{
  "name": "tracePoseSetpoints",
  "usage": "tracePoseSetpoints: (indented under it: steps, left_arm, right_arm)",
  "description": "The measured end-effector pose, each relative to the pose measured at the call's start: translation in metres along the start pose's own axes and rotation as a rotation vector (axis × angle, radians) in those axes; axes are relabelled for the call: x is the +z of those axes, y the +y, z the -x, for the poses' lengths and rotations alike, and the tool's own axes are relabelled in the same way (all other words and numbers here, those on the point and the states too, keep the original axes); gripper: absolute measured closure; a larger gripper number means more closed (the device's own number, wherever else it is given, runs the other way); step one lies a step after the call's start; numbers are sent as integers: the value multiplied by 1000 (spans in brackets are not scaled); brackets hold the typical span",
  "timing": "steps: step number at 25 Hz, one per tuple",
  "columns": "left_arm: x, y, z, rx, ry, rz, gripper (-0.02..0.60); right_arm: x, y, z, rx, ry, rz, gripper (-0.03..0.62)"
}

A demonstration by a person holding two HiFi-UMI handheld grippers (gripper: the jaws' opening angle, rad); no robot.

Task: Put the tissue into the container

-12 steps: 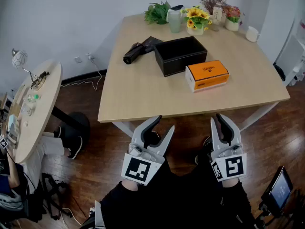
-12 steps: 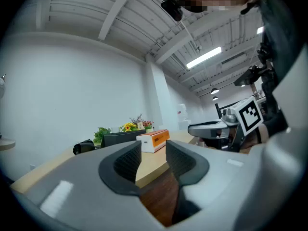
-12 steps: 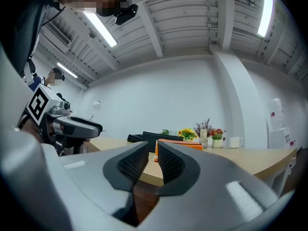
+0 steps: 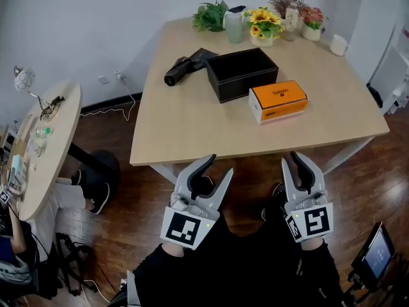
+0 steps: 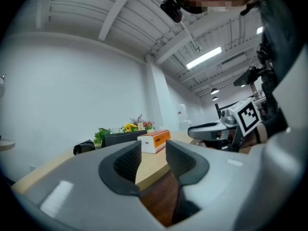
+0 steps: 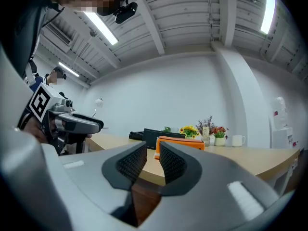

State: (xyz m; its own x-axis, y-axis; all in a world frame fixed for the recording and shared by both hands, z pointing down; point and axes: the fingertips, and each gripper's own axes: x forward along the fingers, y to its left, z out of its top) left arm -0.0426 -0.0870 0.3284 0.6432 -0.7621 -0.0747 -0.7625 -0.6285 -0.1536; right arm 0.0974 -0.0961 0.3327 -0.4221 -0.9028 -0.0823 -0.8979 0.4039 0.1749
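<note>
A: Where's the orange tissue box?
B: On the table, just beside the black container, not in it. The container's open top shows only a dark inside.
A: And the tongs?
B: The left gripper and right gripper are well short of the container, jaws barely apart, holding nothing.

On my feed the pale wooden counter carries a black rolled bundle on its far left part. Along the far edge I see a green plant, a pale lidded cup, sunflowers and a pink-flowered pot. A white mug stands further right. A round side table stands left on the wood floor.
</note>
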Motion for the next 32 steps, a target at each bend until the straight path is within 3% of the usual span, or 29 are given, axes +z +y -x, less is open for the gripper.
tracePoseSetpoints:
  steps: [4, 10, 16, 25, 32]
  left_arm:
    - [-1, 7, -4, -1, -3, 20, 440]
    - [-1, 16, -17, -32, -2, 49, 440]
    - [11, 28, -26, -67, 9, 33, 440]
    - [18, 47, -46, -109, 21, 47, 440]
    - [27, 53, -53, -94, 6, 50, 440]
  right_arm:
    - [-3, -19, -13, 24, 30, 16, 488]
    - [3, -59, -31, -13, 43, 33, 479]
    - [2, -79, -46, -28, 58, 51, 457]
    - [-9, -110, -72, 74, 143, 14, 287]
    - [-29, -126, -94, 236, 268, 24, 167]
